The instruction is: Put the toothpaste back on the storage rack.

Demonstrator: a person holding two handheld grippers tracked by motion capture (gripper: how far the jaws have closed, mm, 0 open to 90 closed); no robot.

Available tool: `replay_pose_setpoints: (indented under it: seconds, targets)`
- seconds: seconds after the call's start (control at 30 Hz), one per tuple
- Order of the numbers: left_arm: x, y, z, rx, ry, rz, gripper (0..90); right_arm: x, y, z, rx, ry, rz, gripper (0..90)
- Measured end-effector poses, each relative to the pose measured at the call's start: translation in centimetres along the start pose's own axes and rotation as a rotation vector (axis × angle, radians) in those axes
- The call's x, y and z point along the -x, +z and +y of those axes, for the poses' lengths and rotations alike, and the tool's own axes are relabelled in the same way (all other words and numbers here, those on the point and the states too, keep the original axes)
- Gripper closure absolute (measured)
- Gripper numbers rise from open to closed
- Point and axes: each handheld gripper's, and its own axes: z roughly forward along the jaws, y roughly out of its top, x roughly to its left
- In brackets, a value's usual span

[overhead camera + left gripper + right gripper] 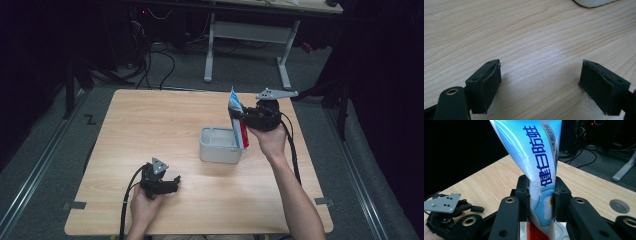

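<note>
Toothpaste tube (541,167) stands upright between the jaws of the right gripper (541,195), clamped at its middle, with its lower end over the grey box (219,145). Blue and white with a red base, it bears blue lettering. Left gripper (540,82) rests spread apart on the table (150,130).

A white-legged desk (247,30) is standing beyond the wooden surface (150,130) (black cables (160,60) are trailing over the grey floor).
</note>
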Motion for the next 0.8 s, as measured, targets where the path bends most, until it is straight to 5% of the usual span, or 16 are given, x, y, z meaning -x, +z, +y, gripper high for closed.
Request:
replay_pose_setpoints:
  seconds: [0.8]
  targets:
    - [0.0, 0.0, 0.0, -0.002, 0.004, -0.003, 17.9, -1.0, 3.2, 2.1, -0.007, -0.021, 0.023, 71.3]
